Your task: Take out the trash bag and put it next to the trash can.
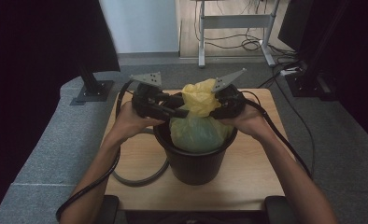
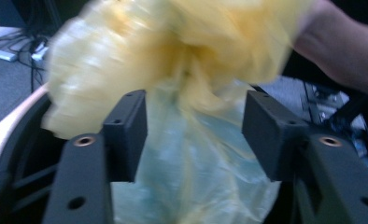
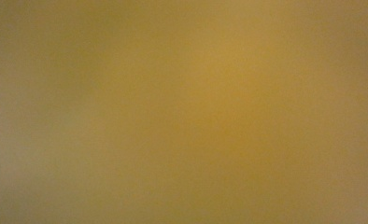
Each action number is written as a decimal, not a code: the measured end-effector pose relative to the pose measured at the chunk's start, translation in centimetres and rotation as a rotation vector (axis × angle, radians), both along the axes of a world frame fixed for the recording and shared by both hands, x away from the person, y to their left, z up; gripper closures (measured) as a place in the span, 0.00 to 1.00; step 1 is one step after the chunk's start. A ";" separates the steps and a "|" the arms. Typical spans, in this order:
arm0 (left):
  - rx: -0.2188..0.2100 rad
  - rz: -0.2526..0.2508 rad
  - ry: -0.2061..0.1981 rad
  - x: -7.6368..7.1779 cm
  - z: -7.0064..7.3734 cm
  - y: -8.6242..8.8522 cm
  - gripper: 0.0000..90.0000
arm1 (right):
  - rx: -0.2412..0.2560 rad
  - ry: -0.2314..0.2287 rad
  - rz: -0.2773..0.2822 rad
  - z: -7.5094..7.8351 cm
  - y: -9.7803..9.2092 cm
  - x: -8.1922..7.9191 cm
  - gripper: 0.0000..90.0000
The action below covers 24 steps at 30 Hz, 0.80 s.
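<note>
A yellow plastic bag (image 1: 198,122) stands in a black bin (image 1: 194,163) on the wooden table (image 1: 254,172), its top bunched into a knot-like wad above the rim. My left gripper (image 1: 180,109) reaches in from the left. In the left gripper view it (image 2: 196,135) is open, with the bag's gathered neck (image 2: 191,93) between its jaws. My right gripper (image 1: 215,109) presses into the wad from the right. In the right gripper view the yellow bag (image 3: 184,112) lies against the lens and hides the jaws.
A grey cable loop (image 1: 142,179) lies on the table left of the bin. A black stand base (image 1: 94,91) sits on the grey surface at the back left. Dark equipment (image 1: 308,79) and floor cables are at the back right.
</note>
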<state>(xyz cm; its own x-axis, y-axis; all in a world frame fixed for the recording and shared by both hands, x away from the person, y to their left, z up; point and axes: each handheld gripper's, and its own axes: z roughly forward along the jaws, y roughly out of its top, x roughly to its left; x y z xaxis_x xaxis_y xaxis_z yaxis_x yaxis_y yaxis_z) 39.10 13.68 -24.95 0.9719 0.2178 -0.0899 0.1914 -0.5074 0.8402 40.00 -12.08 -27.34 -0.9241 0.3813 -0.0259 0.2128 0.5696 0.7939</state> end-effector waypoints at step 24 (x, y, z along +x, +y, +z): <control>0.182 0.092 -0.152 0.4 -1.5 -3.0 0.96 | 0.035 0.071 0.088 -0.6 1.5 -0.3 0.35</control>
